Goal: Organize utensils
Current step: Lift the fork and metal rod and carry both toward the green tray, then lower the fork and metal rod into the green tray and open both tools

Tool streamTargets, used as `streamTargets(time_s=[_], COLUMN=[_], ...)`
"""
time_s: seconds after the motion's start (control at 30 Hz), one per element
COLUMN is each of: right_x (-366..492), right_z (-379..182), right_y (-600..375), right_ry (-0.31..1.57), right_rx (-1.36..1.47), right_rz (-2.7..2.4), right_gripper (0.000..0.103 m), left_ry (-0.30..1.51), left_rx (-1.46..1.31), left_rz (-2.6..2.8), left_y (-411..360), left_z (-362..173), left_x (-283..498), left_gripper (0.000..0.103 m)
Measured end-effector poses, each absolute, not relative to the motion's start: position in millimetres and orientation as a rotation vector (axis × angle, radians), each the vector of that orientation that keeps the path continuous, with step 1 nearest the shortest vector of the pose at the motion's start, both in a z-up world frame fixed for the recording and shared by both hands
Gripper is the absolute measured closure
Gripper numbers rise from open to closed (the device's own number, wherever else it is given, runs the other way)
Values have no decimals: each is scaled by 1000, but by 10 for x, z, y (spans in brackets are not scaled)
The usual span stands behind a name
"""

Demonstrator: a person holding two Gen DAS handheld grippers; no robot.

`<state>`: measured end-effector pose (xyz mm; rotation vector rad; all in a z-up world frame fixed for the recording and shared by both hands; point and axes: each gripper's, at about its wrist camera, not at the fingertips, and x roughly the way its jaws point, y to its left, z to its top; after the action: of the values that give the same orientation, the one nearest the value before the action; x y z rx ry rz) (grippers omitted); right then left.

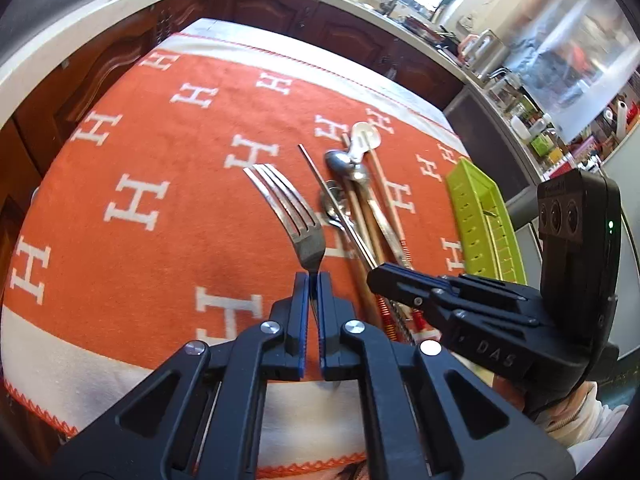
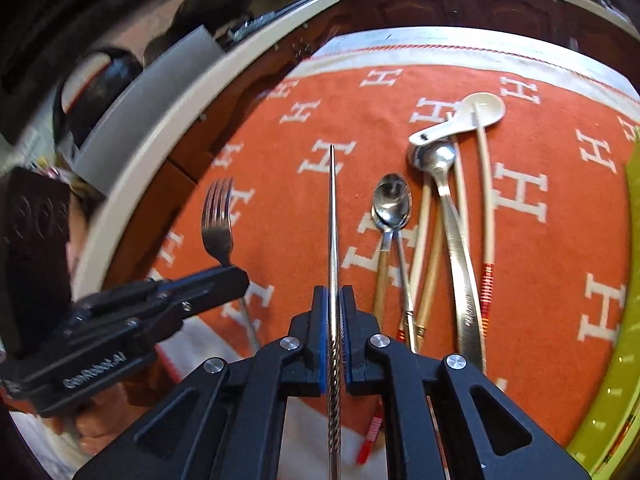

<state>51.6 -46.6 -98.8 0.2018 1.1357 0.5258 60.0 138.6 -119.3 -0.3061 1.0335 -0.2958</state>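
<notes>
My left gripper (image 1: 314, 280) is shut on the neck of a metal fork (image 1: 288, 208), tines pointing away over the orange cloth; the same gripper (image 2: 234, 270) and fork (image 2: 218, 220) show at the left of the right wrist view. My right gripper (image 2: 334, 294) is shut on a metal chopstick (image 2: 332, 216) with a twisted handle, pointing straight ahead; the gripper also shows in the left wrist view (image 1: 376, 276). A pile of spoons (image 2: 392, 200), wooden chopsticks (image 2: 486, 200) and a white ceramic spoon (image 2: 476, 114) lies to the right on the cloth.
The orange blanket with white H letters (image 1: 160, 152) covers the table. A green plastic tray (image 1: 484, 220) stands at the right edge; it also shows in the right wrist view (image 2: 624, 340). Dark wooden cabinets and a pale countertop (image 1: 120, 0) lie beyond the table.
</notes>
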Motion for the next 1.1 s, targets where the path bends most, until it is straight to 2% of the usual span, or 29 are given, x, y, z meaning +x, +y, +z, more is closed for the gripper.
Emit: streamTargets(time_s=[0.47,0.77,1.1], right_x=[121,-193,-385], right_z=[-502,-144,-336], right_y=[-1302,-2234,-3140], right_ry=[1015,901,888], right_rx=[354,467,559], right_rz=[472,327,91], right_gripper=[98,98,98], left_ry=[950,938,1026], left_rx=[-188,-124,2], left_rz=[-434,-660,-823], left_y=[783,4,-1000], left_z=[-664,-156,-181], left_x=[401,459,743], left_gripper=[103,103,103])
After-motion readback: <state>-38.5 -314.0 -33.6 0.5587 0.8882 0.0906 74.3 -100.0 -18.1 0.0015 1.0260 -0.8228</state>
